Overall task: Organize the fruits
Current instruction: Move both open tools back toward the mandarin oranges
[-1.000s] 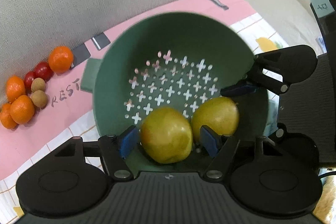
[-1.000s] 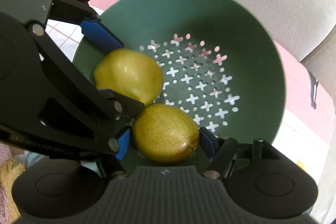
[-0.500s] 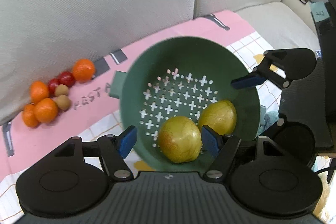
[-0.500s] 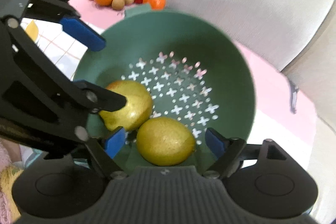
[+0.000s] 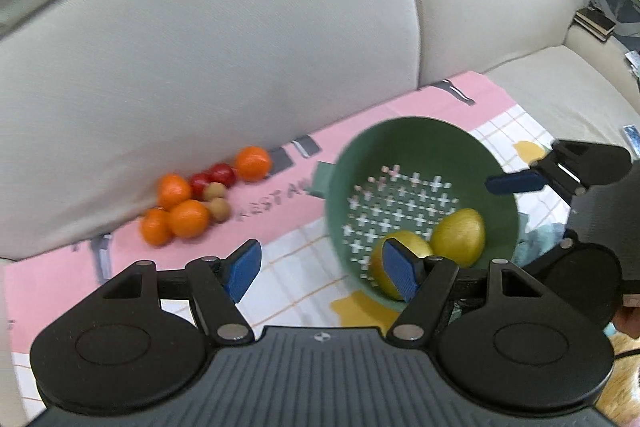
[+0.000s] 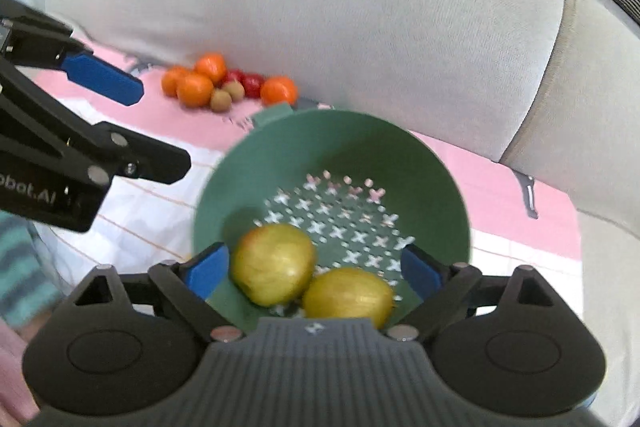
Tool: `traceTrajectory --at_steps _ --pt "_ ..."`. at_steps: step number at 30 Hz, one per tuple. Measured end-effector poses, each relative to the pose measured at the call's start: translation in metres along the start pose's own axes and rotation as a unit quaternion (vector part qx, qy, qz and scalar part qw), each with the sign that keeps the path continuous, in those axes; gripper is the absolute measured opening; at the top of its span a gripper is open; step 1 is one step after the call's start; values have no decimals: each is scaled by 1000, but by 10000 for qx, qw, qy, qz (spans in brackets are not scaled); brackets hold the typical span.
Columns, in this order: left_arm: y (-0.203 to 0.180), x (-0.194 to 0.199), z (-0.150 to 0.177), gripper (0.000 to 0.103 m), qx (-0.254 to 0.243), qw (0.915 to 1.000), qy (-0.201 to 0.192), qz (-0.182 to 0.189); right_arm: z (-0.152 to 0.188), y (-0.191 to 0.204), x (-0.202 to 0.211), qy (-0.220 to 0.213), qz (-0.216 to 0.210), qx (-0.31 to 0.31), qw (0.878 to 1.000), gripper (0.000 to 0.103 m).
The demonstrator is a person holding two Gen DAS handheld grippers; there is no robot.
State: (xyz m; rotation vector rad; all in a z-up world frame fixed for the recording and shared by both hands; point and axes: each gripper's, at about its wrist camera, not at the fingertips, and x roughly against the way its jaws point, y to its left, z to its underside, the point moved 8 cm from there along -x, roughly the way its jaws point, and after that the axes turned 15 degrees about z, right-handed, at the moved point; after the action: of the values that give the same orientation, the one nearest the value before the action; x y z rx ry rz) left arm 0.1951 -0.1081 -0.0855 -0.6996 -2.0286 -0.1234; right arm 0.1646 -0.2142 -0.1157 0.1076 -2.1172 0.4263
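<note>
A green colander [image 5: 420, 151] [image 6: 332, 139] sits on the cloth-covered sofa seat with two yellow-green pears in it [image 5: 460, 237] [image 6: 274, 263]. A pile of small fruit lies to its left against the sofa back: several oranges [image 5: 188, 217] [image 6: 196, 89], red tomatoes [image 5: 218, 175] and brown longans [image 5: 218, 209]. My left gripper [image 5: 324, 273] is open and empty, above the cloth left of the colander. My right gripper [image 6: 314, 273] is open and empty, above the colander's near side.
The pink and checked cloth [image 5: 280, 195] [image 6: 500, 183] covers the seat. The beige sofa back [image 5: 240, 47] rises right behind the fruit. Books and clutter [image 5: 596, 19] are at the far right.
Both grippers have let go of the pears, which now lie in the colander, and have pulled back and up. The left one has swung leftwards, so the colander looks smaller and further right.
</note>
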Motion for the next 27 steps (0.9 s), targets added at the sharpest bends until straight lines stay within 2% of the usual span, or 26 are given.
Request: traceTrajectory --at_steps 9,15,20,27 --pt "28 44 9 81 -88 9975 -364 -595 -12 39 17 -318 -412 -650 9965 93" --pt "55 68 15 81 -166 9928 -476 -1084 -23 64 21 -496 -450 -862 9940 93" --pt "80 81 22 81 125 9921 -694 -1035 -34 81 28 -711 -534 -853 9924 93" --pt "107 80 29 81 410 9914 -871 -885 -53 105 24 -955 -458 -471 9933 93"
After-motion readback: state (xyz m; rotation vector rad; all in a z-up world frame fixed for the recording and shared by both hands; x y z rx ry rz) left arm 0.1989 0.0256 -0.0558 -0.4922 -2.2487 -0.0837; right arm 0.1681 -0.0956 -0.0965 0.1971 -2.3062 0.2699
